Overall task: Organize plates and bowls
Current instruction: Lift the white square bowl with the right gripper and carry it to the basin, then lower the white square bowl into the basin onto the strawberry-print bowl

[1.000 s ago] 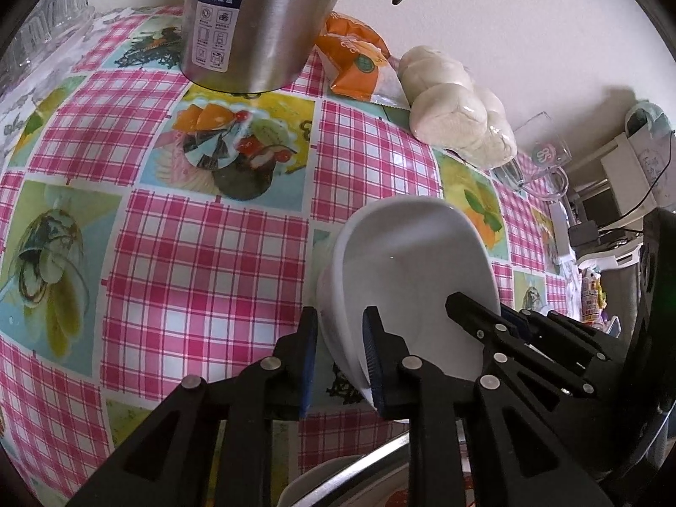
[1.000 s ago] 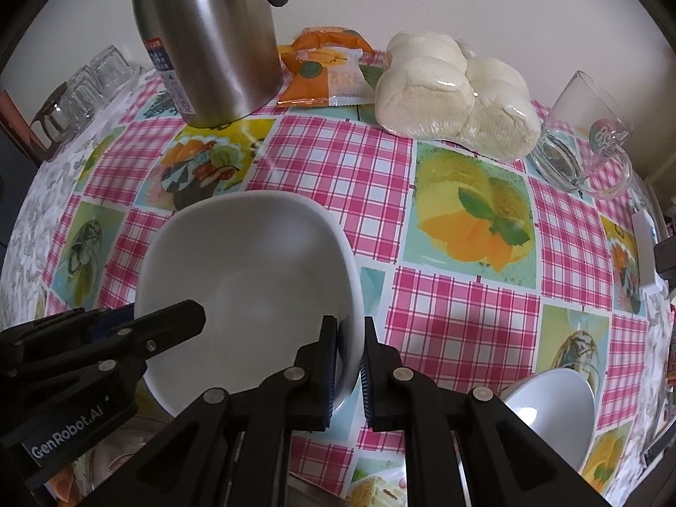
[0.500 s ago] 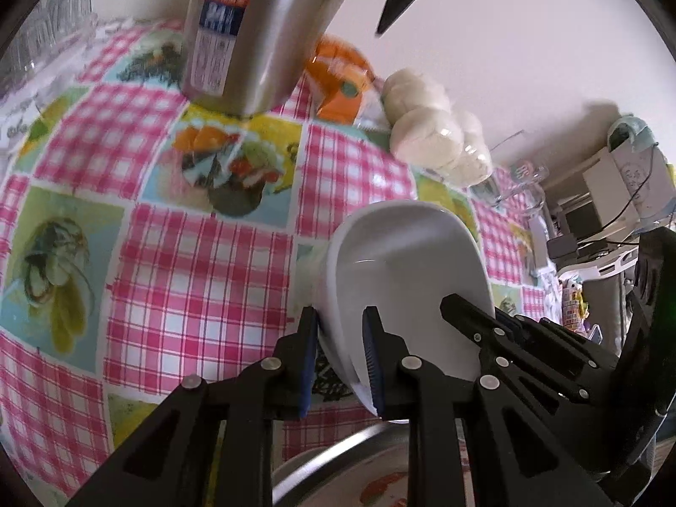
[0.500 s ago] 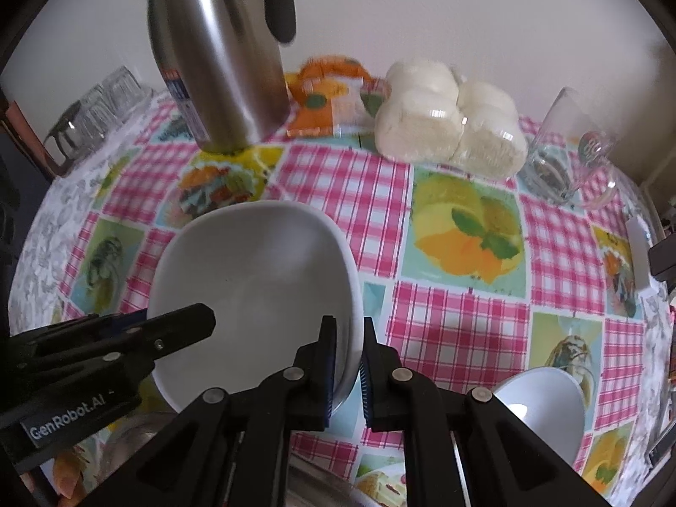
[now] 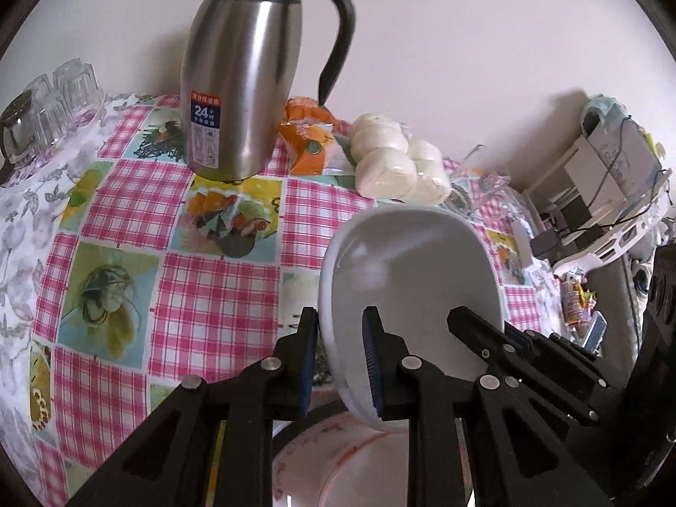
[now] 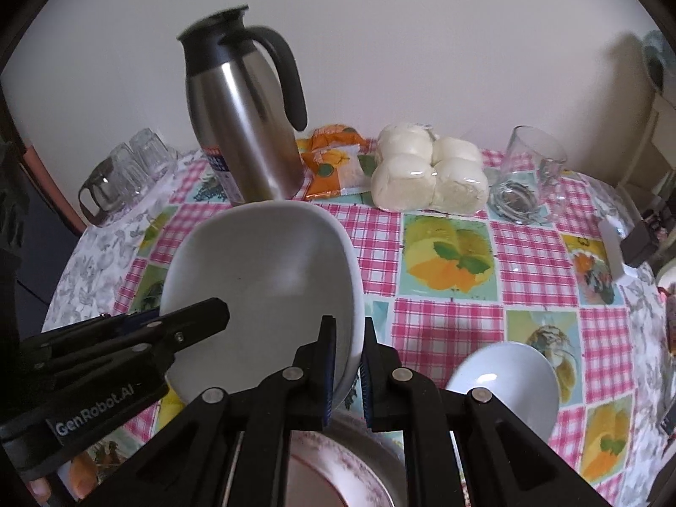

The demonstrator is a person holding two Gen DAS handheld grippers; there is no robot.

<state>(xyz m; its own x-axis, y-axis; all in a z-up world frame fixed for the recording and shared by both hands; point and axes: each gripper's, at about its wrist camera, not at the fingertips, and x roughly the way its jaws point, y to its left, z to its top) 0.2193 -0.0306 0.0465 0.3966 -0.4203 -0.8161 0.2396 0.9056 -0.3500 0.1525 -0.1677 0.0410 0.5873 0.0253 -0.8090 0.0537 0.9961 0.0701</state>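
A large white squarish bowl point(image 5: 414, 279) is held up above the checked tablecloth by both grippers. My left gripper point(image 5: 340, 363) is shut on its left rim. My right gripper point(image 6: 348, 369) is shut on its right rim; the bowl point(image 6: 262, 291) fills the left of the right wrist view. The other gripper's black fingers point(image 6: 181, 329) cross the bowl there. A patterned plate in a metal-rimmed dish point(image 6: 338, 469) lies below the bowl; it also shows in the left wrist view point(image 5: 338, 464). A smaller white bowl point(image 6: 507, 380) sits on the table at the right.
A steel thermos jug point(image 5: 241, 97) stands at the back, next to an orange packet point(image 5: 308, 139) and bagged white buns point(image 5: 397, 164). Upturned glasses point(image 5: 55, 101) stand at the far left. A glass mug point(image 6: 532, 169) lies at the back right. Wall close behind.
Both grippers have risen and drawn back with the white bowl; the whole thermos now shows and the plate below has come further into view.
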